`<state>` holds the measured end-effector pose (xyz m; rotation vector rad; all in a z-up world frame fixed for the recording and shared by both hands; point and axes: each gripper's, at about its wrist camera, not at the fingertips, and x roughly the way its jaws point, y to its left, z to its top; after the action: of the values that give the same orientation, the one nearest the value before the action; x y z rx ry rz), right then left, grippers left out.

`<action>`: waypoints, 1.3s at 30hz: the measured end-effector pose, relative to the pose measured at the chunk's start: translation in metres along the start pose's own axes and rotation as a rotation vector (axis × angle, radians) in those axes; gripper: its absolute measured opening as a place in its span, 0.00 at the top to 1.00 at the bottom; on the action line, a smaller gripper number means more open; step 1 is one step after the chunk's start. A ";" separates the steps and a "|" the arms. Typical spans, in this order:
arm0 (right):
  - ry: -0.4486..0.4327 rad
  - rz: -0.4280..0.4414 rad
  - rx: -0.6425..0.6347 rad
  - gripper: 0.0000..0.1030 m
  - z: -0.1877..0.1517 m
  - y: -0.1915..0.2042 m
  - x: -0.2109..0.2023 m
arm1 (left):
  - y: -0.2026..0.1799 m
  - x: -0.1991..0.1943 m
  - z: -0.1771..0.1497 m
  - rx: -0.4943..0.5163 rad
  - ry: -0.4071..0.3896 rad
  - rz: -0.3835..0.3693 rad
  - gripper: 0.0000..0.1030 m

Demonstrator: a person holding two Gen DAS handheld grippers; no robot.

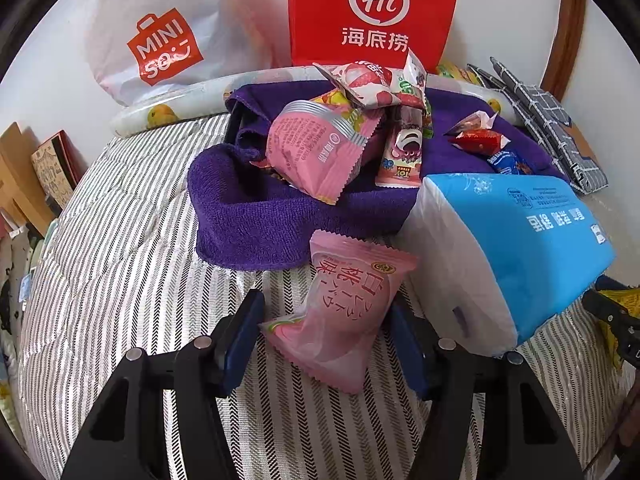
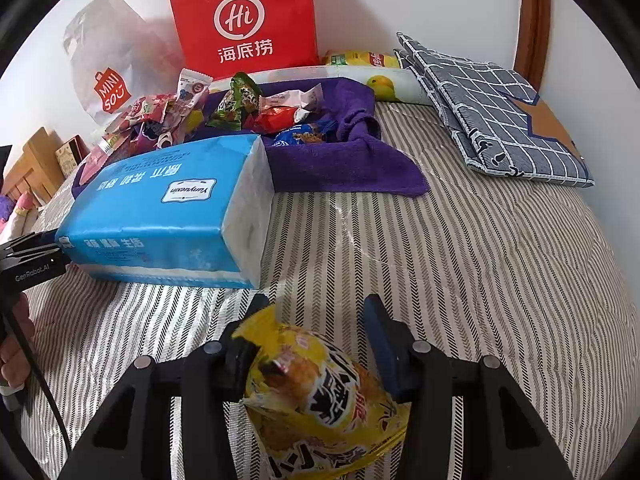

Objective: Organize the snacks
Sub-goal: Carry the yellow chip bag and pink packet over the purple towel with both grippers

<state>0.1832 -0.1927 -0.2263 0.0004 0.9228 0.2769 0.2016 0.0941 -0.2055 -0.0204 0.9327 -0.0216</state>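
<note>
A pink snack packet (image 1: 344,312) with red Japanese lettering lies on the striped bed (image 1: 120,264) between the spread fingers of the left hand-held gripper (image 1: 324,344). The right hand-held gripper (image 2: 312,344), also spread, flanks a yellow snack bag (image 2: 324,396). Nearby sits a blue "Yunyuexin" tissue pack (image 2: 168,216).

White wall (image 2: 420,8), striped bed cover (image 2: 460,260), possibly wooden door frame (image 2: 534,20)
</note>
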 end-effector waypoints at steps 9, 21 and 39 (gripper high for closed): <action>-0.036 0.015 0.054 0.63 -0.001 -0.009 -0.007 | 0.003 -0.014 -0.005 -0.015 -0.055 -0.036 0.42; -0.081 0.029 0.069 0.65 -0.010 -0.005 -0.040 | 0.010 -0.031 -0.014 -0.038 -0.033 -0.081 0.42; -0.099 0.056 0.056 0.71 -0.016 -0.003 -0.061 | 0.000 -0.076 -0.034 -0.030 -0.038 -0.072 0.42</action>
<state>0.1363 -0.2115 -0.1889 0.0910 0.8332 0.3009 0.1293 0.0957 -0.1646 -0.0821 0.8939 -0.0733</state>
